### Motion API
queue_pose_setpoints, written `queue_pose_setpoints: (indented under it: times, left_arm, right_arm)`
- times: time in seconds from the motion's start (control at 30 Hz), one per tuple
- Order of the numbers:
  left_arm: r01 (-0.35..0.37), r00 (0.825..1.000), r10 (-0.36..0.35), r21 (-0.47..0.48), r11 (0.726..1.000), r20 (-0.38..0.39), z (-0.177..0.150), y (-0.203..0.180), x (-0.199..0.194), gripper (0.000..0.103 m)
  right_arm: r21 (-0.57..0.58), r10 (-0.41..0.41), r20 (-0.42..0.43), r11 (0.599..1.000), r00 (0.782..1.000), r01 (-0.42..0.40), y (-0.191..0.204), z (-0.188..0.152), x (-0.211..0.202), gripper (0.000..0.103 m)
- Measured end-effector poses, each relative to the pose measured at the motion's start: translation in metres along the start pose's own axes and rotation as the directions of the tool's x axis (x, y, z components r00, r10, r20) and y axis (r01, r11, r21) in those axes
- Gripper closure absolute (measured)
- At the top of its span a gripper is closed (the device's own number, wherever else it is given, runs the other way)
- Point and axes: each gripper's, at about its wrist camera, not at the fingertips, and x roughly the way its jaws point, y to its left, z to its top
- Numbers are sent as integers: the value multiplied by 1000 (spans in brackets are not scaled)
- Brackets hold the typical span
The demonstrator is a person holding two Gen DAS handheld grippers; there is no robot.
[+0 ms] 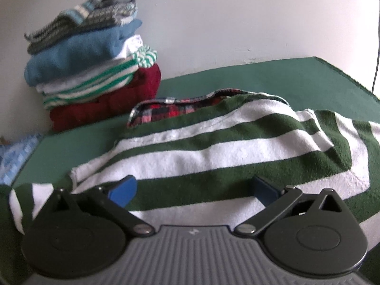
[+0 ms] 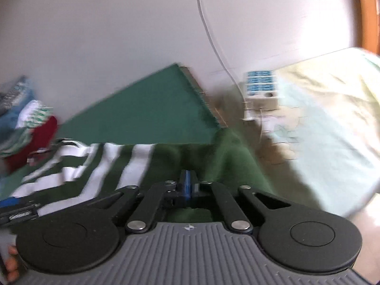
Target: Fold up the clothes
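A green and white striped garment (image 1: 213, 152) lies on the green mat (image 1: 273, 80), with a red plaid lining (image 1: 180, 109) showing at its far edge. My left gripper (image 1: 193, 190) is open, its blue pads on either side of the garment's near edge, low over the cloth. In the right wrist view the same garment (image 2: 99, 166) spreads to the left. My right gripper (image 2: 188, 185) is shut on the garment's plain green part (image 2: 228, 161) and holds it raised. The left gripper also shows in the right wrist view (image 2: 16, 210).
A stack of folded clothes (image 1: 92, 66) stands at the mat's far left against the white wall. A light blue cloth (image 1: 14, 159) lies left of the mat. Right of the mat are a pale bedsheet (image 2: 332, 123), a small white and blue box (image 2: 260, 87) and a hanging cable (image 2: 211, 35).
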Motion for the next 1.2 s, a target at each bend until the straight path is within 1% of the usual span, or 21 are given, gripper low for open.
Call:
queue_pose_setpoints:
  times: [0.03, 0.07, 0.13, 0.27, 0.33, 0.37, 0.43, 0.5, 0.57, 0.63, 0.7, 0.77, 0.8, 0.83, 0.9, 0.97, 1.0, 1.03, 1.07, 1.13, 1.2]
  left_arm:
    - [-5, 1000, 5, 1, 1000, 3, -2, 2, -4, 1]
    - [-10, 1000, 10, 2, 1000, 7, -5, 4, -9, 2]
    - [-21, 1000, 20, 5, 1000, 14, -9, 9, -18, 13]
    - [-49, 999, 49, -9, 999, 23, -23, 26, -39, 22]
    - [-96, 995, 97, -80, 992, 5, -48, 64, -61, 20]
    - [-127, 992, 126, -109, 986, -13, -62, 84, -71, 19]
    - [-188, 982, 183, -151, 971, -47, -90, 126, -88, 17]
    - [-240, 970, 231, -159, 958, -72, -110, 162, -101, 16]
    - [-266, 963, 254, -151, 952, -91, -125, 191, -108, 11]
    - [-239, 969, 224, -160, 958, -107, -134, 210, -107, 10]
    - [-189, 979, 174, -168, 967, -101, -132, 215, -99, 10]
    - [-139, 988, 124, -176, 974, -95, -131, 220, -90, 9]
    - [-114, 991, 99, -180, 977, -92, -131, 223, -86, 4]
    - [-89, 993, 74, -184, 979, -89, -130, 225, -82, 1]
    - [-38, 996, 23, -192, 981, -82, -129, 230, -73, 3]
    - [7, 997, -21, -193, 981, -70, -126, 235, -67, 19]
    - [22, 998, -33, -185, 982, -57, -122, 237, -66, 40]
    - [37, 998, -46, -177, 984, -44, -118, 238, -65, 75]
    - [52, 998, -58, -168, 984, -31, -114, 240, -64, 93]
    - [80, 996, -85, -218, 973, -14, -102, 259, -60, 96]
    - [63, 998, -60, -263, 963, 19, -87, 284, -63, 97]
  right_arm:
    - [-7, 108, -20, 994, 994, -108, 8, -2, -3, 88]
    - [-7, 211, -55, 977, 976, -212, 15, -7, -8, 88]
    - [-20, 328, -127, 943, 936, -333, 37, -20, -13, 88]
    - [-162, 418, -215, 876, 882, -455, 87, -57, -32, 87]
    - [-226, 435, -266, 840, 860, -494, 110, -73, -38, 86]
    - [-264, 436, -285, 821, 854, -507, 120, -80, -40, 81]
    - [-347, 423, -293, 788, 857, -508, 142, -94, -49, 73]
    - [-394, 410, -287, 773, 866, -497, 153, -107, -51, 70]
    - [-430, 384, -281, 769, 880, -473, 163, -119, -49, 50]
    - [-462, 348, -261, 774, 901, -433, 171, -128, -46, 43]
    - [-504, 319, -222, 772, 921, -388, 175, -137, -49, 35]
    - [-554, 296, -188, 756, 937, -350, 183, -147, -48, 21]
    - [-585, 282, -174, 741, 944, -329, 188, -153, -47, 19]
    - [-587, 276, -172, 742, 946, -323, 190, -153, -44, 18]
    - [-577, 269, -170, 753, 948, -317, 192, -149, -37, 16]
    - [-577, 264, -165, 755, 950, -310, 192, -149, -36, 16]
    - [-578, 262, -162, 757, 951, -307, 191, -148, -36, 16]
    - [-583, 251, -154, 758, 956, -293, 192, -150, -37, 14]
    - [-585, 238, -146, 762, 960, -278, 194, -151, -37, 11]
    - [-576, 224, -138, 774, 965, -262, 193, -151, -37, 10]
    - [-571, 216, -132, 781, 968, -252, 193, -151, -37, 10]
